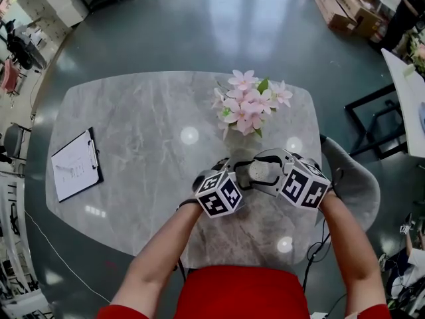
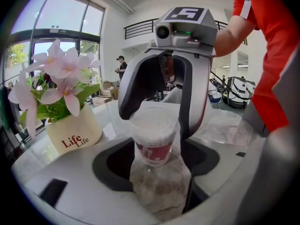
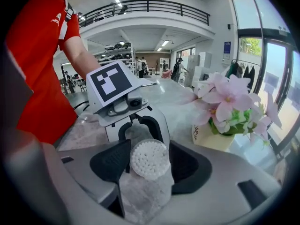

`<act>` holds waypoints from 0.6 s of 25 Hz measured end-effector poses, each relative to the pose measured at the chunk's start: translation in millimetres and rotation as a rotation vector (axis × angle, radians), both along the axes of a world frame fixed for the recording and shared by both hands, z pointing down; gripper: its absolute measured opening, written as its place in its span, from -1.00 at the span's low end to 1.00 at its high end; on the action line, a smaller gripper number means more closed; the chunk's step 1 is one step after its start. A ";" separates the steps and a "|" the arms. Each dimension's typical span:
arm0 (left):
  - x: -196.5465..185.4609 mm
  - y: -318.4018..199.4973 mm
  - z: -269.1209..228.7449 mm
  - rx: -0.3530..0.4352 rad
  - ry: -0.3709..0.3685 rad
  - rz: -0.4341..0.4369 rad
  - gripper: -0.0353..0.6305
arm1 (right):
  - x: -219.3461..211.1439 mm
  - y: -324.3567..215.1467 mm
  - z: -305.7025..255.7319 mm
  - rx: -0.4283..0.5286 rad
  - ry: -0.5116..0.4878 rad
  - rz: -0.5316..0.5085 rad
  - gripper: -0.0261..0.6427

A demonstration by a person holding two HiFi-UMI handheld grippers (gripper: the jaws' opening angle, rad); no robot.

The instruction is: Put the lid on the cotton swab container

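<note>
The cotton swab container [image 2: 153, 150], clear with a red label, is between the pads of my left gripper [image 2: 157, 162], which is shut on its body. A clear lid [image 2: 153, 121] covers its top. My right gripper [image 3: 149, 165] faces the left one and is shut on that lid, and the white swab ends [image 3: 150, 159] show through it. In the head view both grippers, left [image 1: 240, 173] and right [image 1: 269, 171], meet around the container [image 1: 257, 171] just in front of the flowers. Whether the container rests on the table I cannot tell.
A cream pot of pink flowers [image 1: 247, 105] stands right behind the grippers on the marble table [image 1: 146, 145]. A clipboard [image 1: 76, 165] lies at the table's left. A grey chair [image 1: 355, 181] is at the right, and the table's front edge is near the person's body.
</note>
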State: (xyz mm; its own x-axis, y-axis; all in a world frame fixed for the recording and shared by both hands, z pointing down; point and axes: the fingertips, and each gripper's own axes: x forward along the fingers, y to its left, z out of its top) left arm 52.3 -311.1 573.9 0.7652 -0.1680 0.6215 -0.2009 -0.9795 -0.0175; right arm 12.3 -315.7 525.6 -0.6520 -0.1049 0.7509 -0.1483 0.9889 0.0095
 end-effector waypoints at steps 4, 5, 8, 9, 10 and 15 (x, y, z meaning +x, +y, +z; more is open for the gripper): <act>3.1 -0.9 -0.5 0.000 0.009 -0.007 0.12 | -0.4 -1.3 6.4 -0.023 0.081 0.008 -0.11; 3.8 -1.1 -0.6 0.000 0.011 -0.009 0.12 | -0.5 -1.4 7.0 -0.031 0.086 0.009 -0.10; 6.2 -1.6 0.7 -0.003 0.014 -0.011 0.12 | 0.0 -1.9 7.6 -0.077 0.064 0.034 -0.09; 7.2 -1.8 1.6 -0.004 0.014 -0.012 0.12 | 0.4 -2.5 7.9 -0.095 0.053 0.047 -0.10; 8.0 -2.2 2.5 -0.003 0.014 -0.013 0.12 | 0.9 -3.6 8.7 -0.109 0.045 0.059 -0.10; 13.6 -4.4 4.1 0.012 0.003 -0.028 0.12 | 2.3 -7.1 15.6 -0.167 0.135 0.132 -0.08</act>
State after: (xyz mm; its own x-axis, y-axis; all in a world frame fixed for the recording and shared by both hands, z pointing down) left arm 65.9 -315.6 578.0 0.7623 -0.1968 0.6166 -0.2281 -0.9732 -0.0286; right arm 14.6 -322.7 541.2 -0.5332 -0.0497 0.8445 -0.2848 0.9505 -0.1239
